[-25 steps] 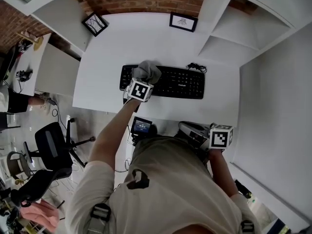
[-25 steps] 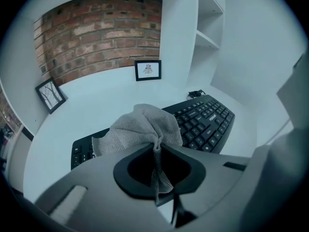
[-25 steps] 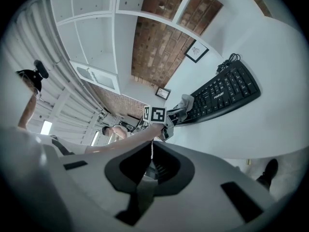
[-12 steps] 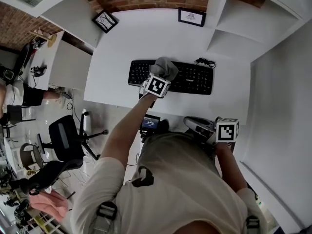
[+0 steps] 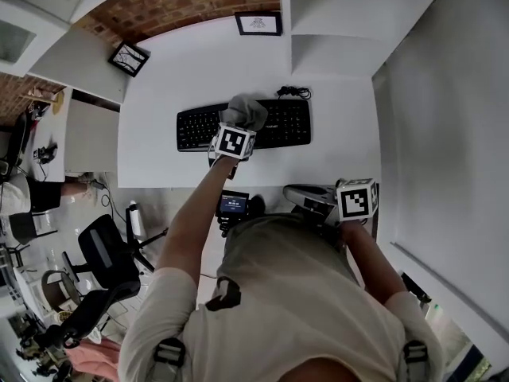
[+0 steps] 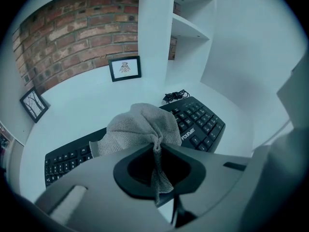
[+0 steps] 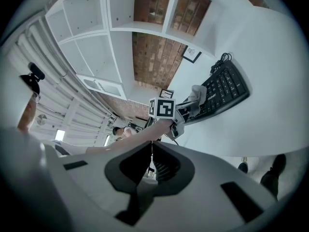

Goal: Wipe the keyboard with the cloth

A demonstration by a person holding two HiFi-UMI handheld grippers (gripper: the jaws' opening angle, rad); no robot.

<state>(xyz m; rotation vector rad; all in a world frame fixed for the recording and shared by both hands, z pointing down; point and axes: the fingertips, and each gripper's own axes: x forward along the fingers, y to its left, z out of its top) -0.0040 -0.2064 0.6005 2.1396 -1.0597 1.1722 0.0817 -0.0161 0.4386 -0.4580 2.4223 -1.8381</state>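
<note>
Two grippers, well apart. Left gripper out over the white desk, jaws clenched on a bunched grey cloth. Cloth resting on the middle of the black keyboard, loose tail hanging back between the jaws. Right gripper off the desk, past its near edge beside the person's torso, jaws pressed together on nothing.

Keyboard roughly parallel to the near edge, bare strip of desk in front. Wide bare surface behind and to the left; narrower margin at right before the white shelf unit. Coiled black cable just behind the keyboard's right end. Framed picture at the back edge by the brick wall, second frame at the back left corner, both well clear. Below the near edge, office chair on the floor.
</note>
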